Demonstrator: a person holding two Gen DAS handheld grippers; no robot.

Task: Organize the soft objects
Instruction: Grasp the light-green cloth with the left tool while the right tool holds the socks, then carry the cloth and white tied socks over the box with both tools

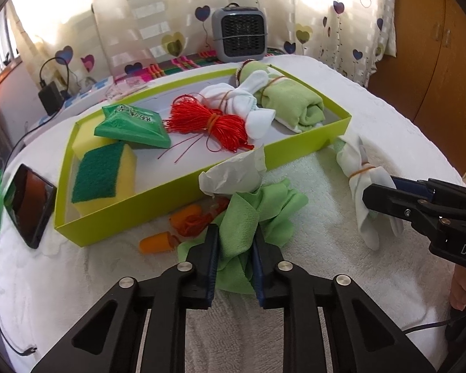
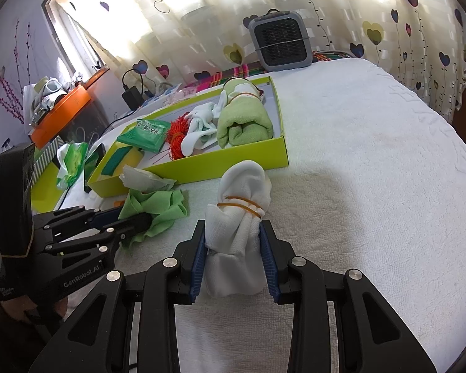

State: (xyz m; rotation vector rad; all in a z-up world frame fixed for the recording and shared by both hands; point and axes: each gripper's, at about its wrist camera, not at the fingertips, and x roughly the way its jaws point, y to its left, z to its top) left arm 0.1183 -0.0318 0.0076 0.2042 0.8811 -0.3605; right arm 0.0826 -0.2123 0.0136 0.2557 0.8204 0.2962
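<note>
Soft things are the job, and most already lie in the shallow lime-green cardboard tray (image 1: 183, 197): yellow sponges with dark green scouring pads (image 1: 101, 175), a green printed packet (image 1: 132, 126), a red cord bundle (image 1: 211, 126), a rolled pale green towel (image 1: 290, 101).

Left wrist view — the left gripper (image 1: 235, 236) has its jaws pinched on a crumpled light green microfibre cloth (image 1: 248, 214) lying on the white towelling surface (image 1: 341, 267) just in front of the tray, crumpled white paper (image 1: 233, 175) touching it. That reads as a grip made ready for a lift into the tray. At the right edge, the other tool shows the letters "DAS", cut off.

Right wrist view — the right gripper (image 2: 232, 233) clamps a white cloth bundle bound with an orange rubber band (image 2: 237, 214), jaws narrowed against its lower half, below the band, likely so it stays rolled. It sits near the tray's front wall. "GenRobot.AI" is printed on the left tool's body. The packet's writing is too small to read.
</note>
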